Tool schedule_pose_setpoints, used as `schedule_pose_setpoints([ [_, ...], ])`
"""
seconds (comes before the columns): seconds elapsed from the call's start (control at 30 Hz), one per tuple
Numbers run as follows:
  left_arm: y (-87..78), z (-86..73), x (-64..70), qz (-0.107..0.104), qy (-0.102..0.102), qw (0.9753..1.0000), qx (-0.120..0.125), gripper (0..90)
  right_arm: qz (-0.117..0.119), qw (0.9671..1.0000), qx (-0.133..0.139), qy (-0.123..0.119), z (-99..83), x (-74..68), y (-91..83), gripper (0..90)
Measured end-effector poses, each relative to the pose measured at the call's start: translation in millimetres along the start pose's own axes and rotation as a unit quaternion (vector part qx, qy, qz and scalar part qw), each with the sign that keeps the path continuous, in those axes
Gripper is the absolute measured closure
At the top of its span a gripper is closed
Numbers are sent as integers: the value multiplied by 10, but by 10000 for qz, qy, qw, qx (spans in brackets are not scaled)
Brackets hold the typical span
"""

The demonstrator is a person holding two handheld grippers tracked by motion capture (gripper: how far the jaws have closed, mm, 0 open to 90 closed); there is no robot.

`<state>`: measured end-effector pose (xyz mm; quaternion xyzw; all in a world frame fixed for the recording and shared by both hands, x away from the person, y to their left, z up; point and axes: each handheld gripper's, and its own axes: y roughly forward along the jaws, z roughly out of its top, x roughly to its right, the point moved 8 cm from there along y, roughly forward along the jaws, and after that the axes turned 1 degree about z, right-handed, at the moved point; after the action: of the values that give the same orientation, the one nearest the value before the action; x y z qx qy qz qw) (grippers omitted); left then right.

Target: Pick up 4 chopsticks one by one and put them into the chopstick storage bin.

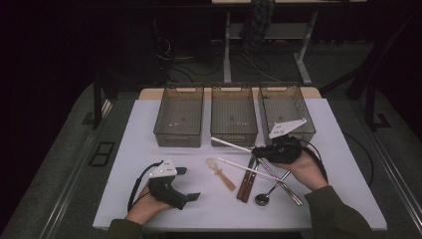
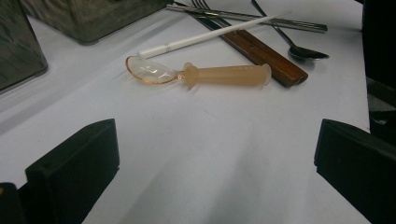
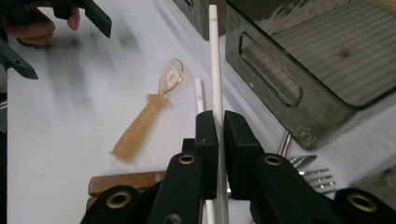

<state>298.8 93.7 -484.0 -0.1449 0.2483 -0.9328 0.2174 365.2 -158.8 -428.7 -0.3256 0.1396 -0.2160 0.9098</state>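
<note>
**Right gripper view: a white stick clamped, bins straight ahead**

Right gripper view shows the right gripper (image 3: 217, 128) with its jaws pinched together on a thin white chopstick (image 3: 215, 60), whose long axis runs straight out past the jaw tips and alongside the wall of a smoky plastic bin (image 3: 275, 100). A second white chopstick (image 3: 199, 95) lies on the table just beside it, near an amber plastic spoon (image 3: 144, 119).

In the high view the held stick points left across the front of the middle bin (image 1: 234, 134), lifted above the cutlery heap: wooden-handled knives (image 1: 247, 181), a metal spoon (image 1: 263, 198) and metal chopsticks (image 1: 283, 183).

The left gripper (image 1: 186, 184) rests low at the near left, jaws spread wide and empty, well apart from everything but aimed toward the amber spoon.

Likely a sorting job; the right hand is nearer the bins, and the stick would need turning to lie lengthwise in one.
</note>
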Motion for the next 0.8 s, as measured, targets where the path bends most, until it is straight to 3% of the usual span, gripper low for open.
schedule_pose_setpoints([
  [0.3, -7, 17, 16, -27, 35, 10000, 36, 0, -50, 9999, 105, -75, 258, -13, 44, 847],
  [0.8, -9, 17, 14, -20, 29, 10000, 37, 0, -40, 9997, 228, 20, 630, 21, 117, 847],
])
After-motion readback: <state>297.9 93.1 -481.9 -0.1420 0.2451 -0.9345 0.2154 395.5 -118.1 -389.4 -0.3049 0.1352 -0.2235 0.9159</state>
